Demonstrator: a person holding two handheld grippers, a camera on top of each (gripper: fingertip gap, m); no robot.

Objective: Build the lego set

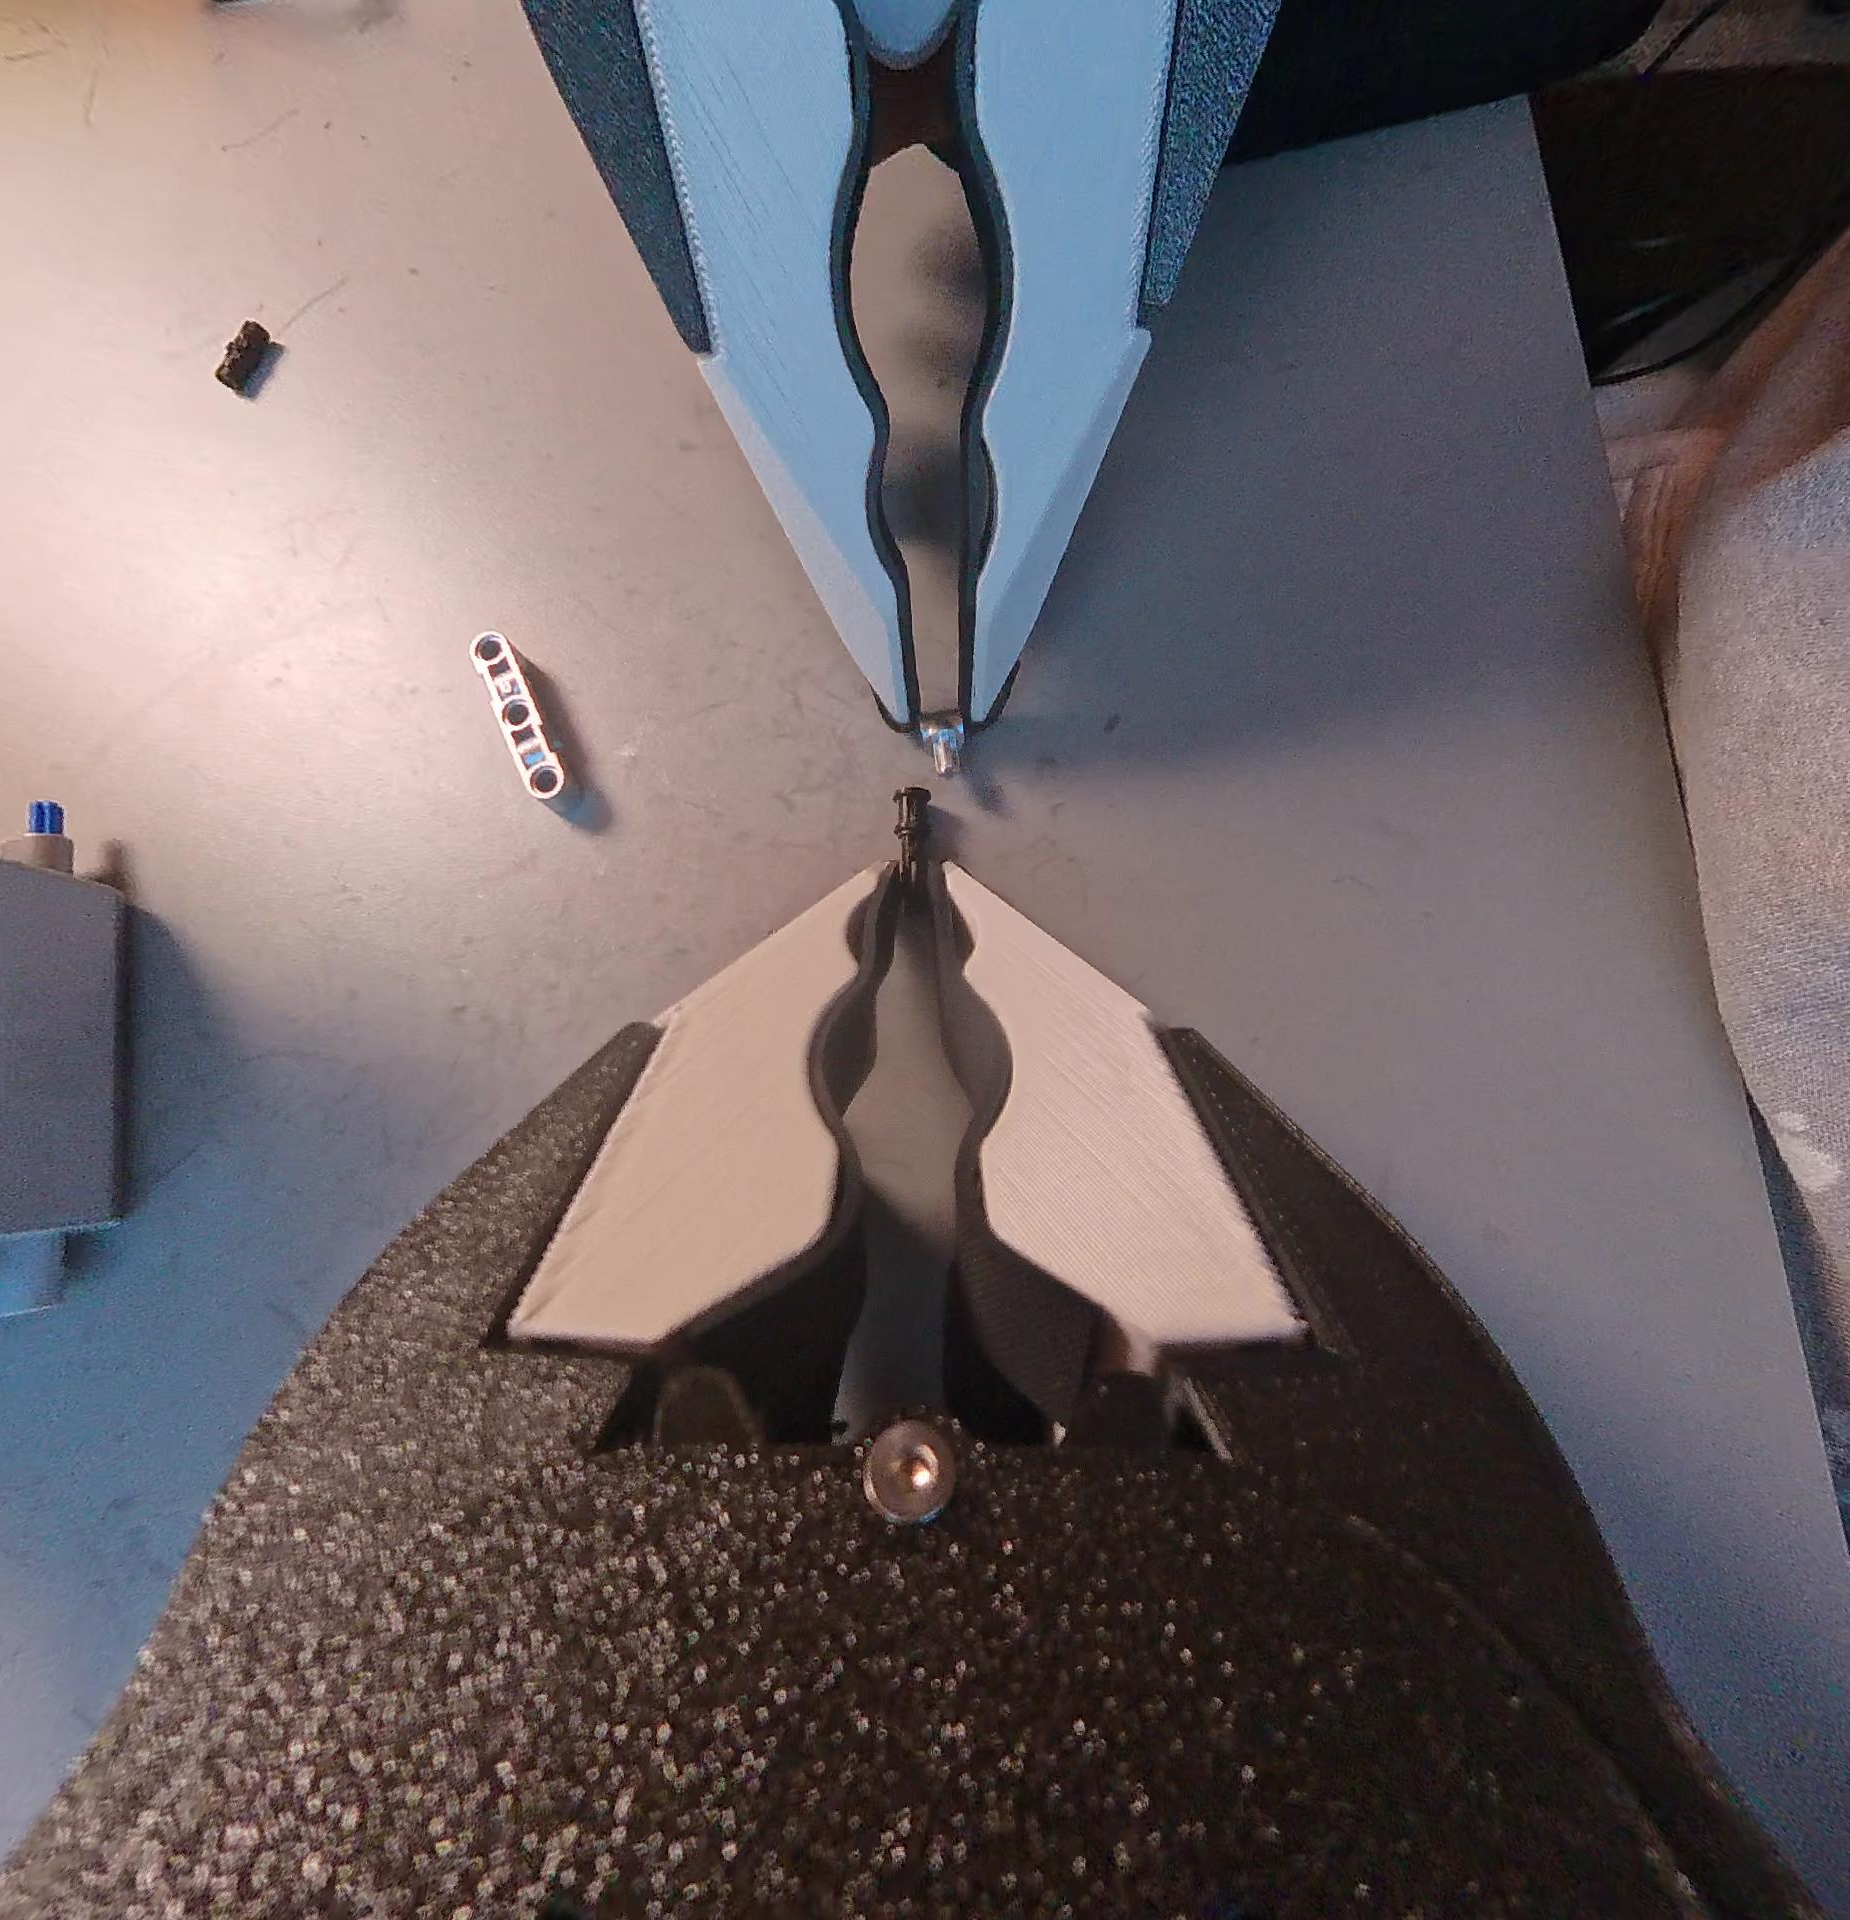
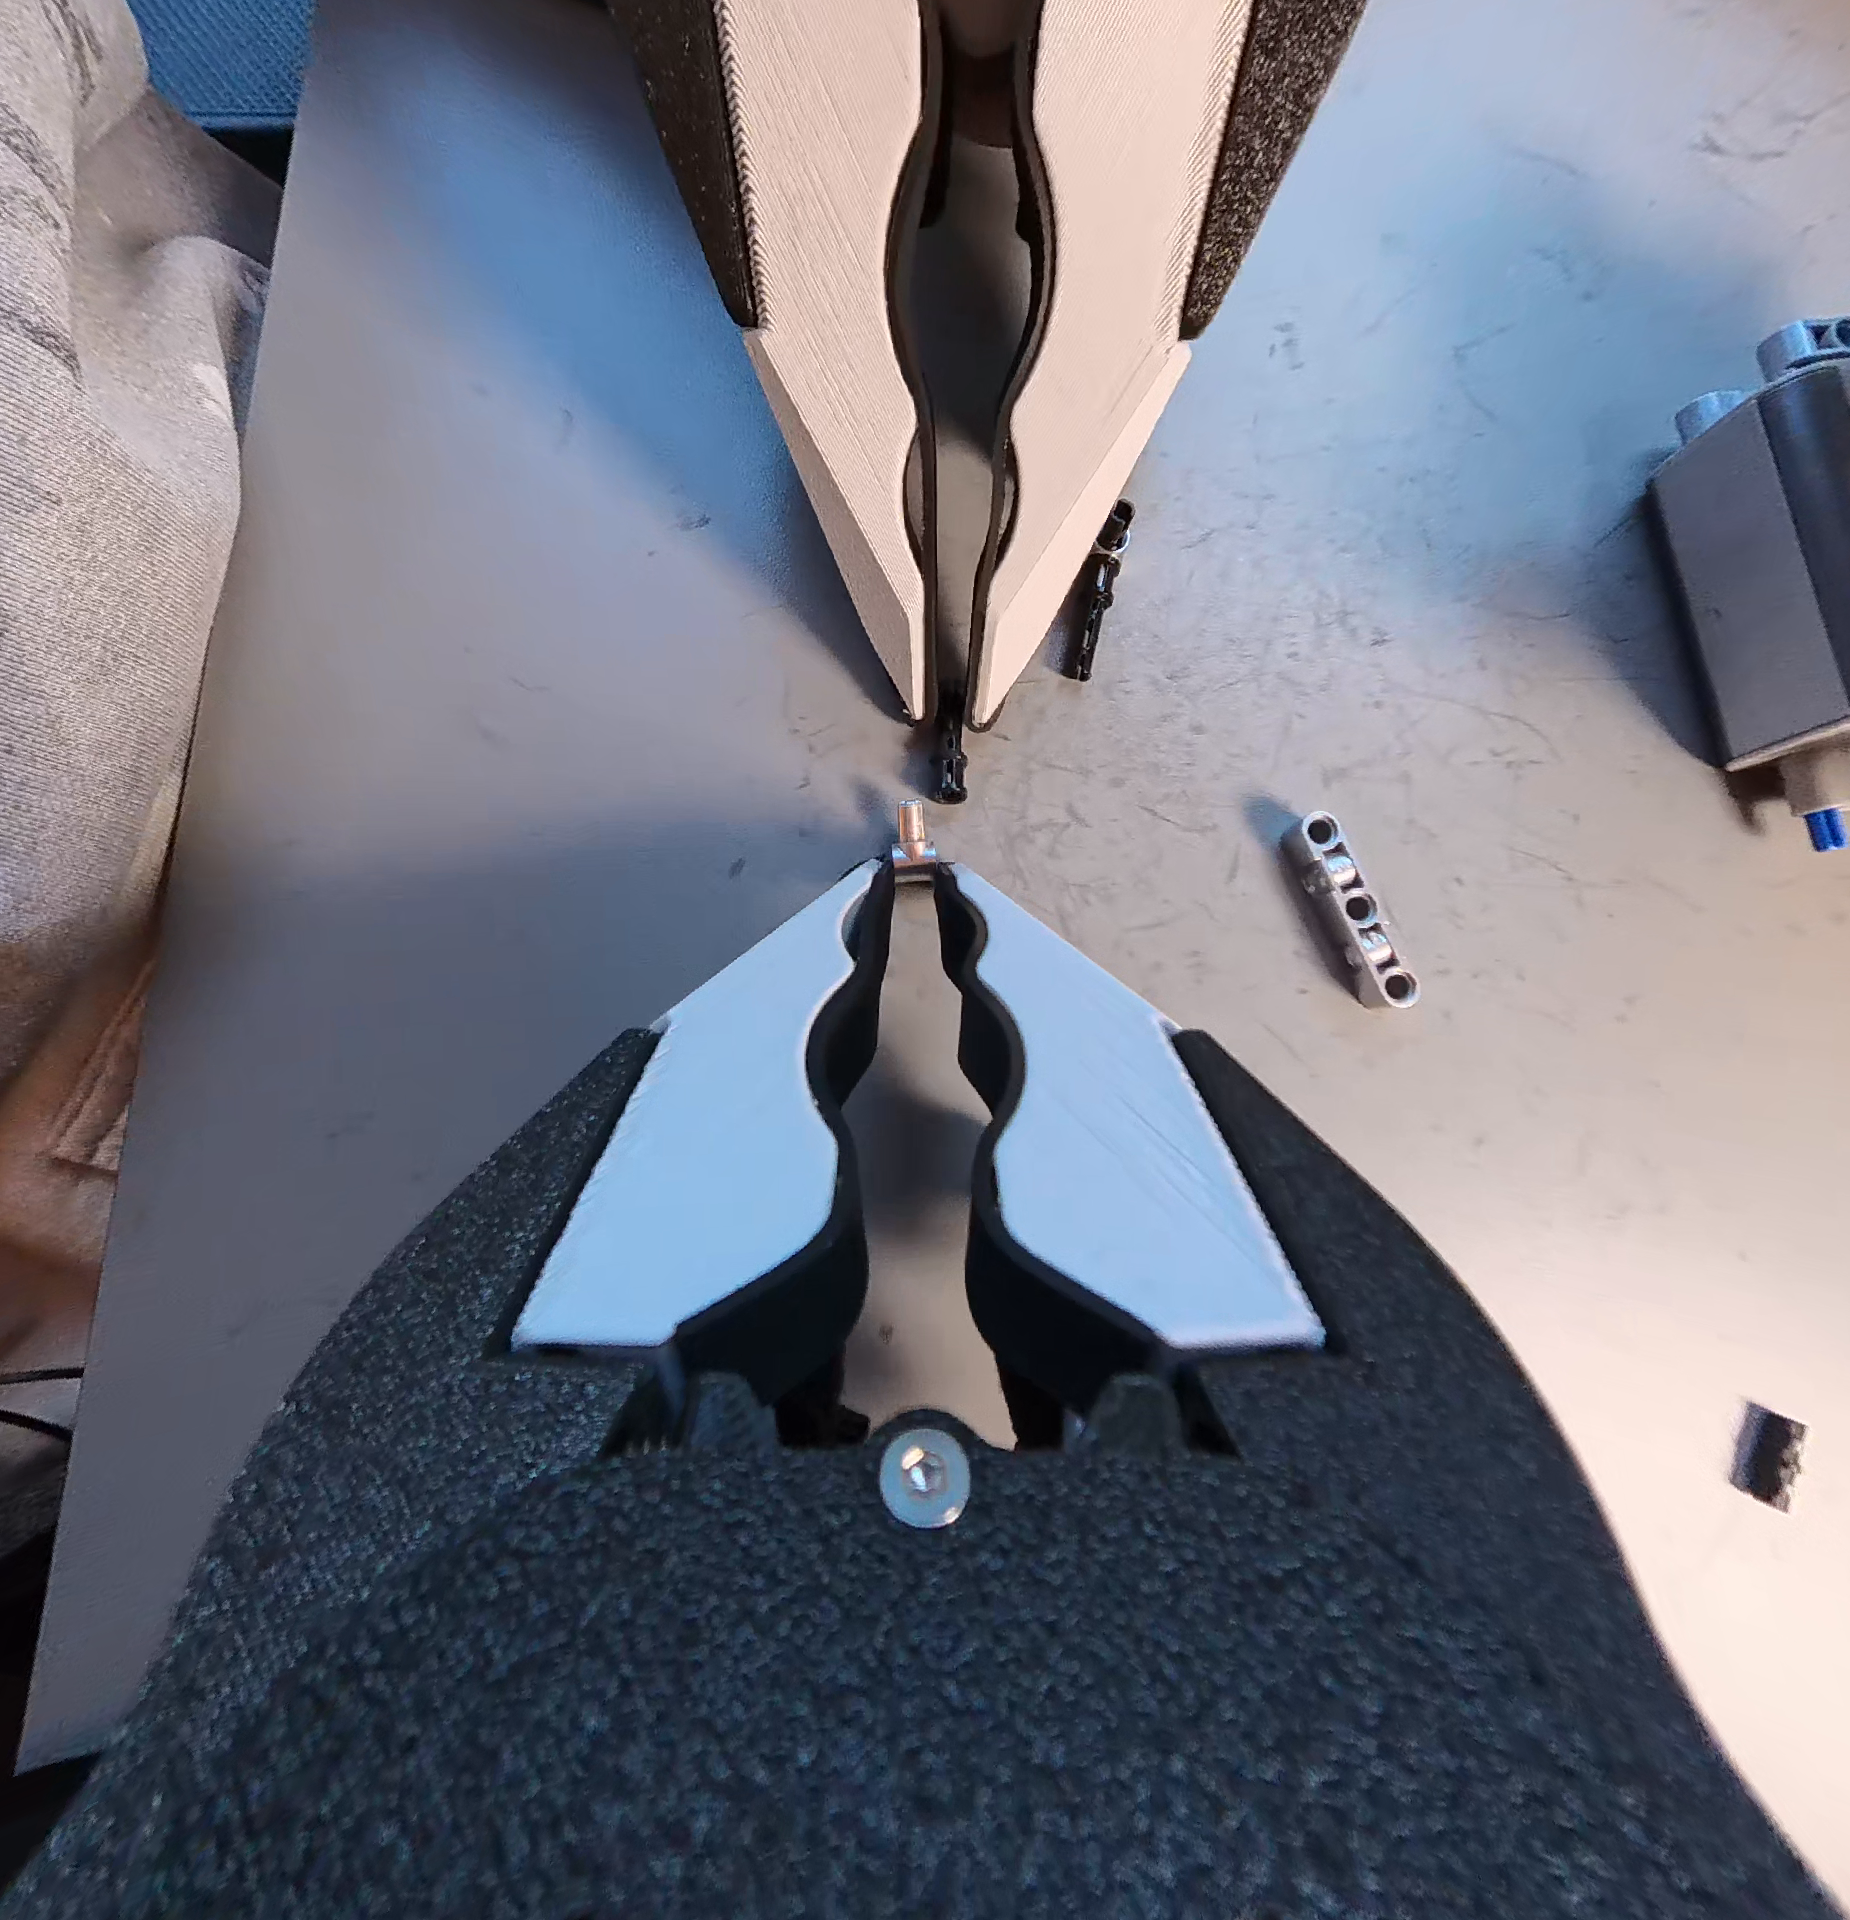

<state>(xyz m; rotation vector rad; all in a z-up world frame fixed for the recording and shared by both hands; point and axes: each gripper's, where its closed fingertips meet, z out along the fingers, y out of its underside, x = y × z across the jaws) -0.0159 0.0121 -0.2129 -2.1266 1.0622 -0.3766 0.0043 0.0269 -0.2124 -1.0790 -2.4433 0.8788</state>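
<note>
Left gripper (image 1: 913, 864) jaws pinched a black pin (image 1: 910, 826); right gripper (image 2: 913, 864) jaws pinched a grey peg (image 2: 910, 840), tips facing, nearly aligned above the bench (image 1: 381, 468).

A: Dim and bluish over most of the table (image 1: 1316, 727), with a warm bright patch far right in the right wrist view.

B: Wide-angle bending at the edges; soft shadows, corners blurred.
</note>
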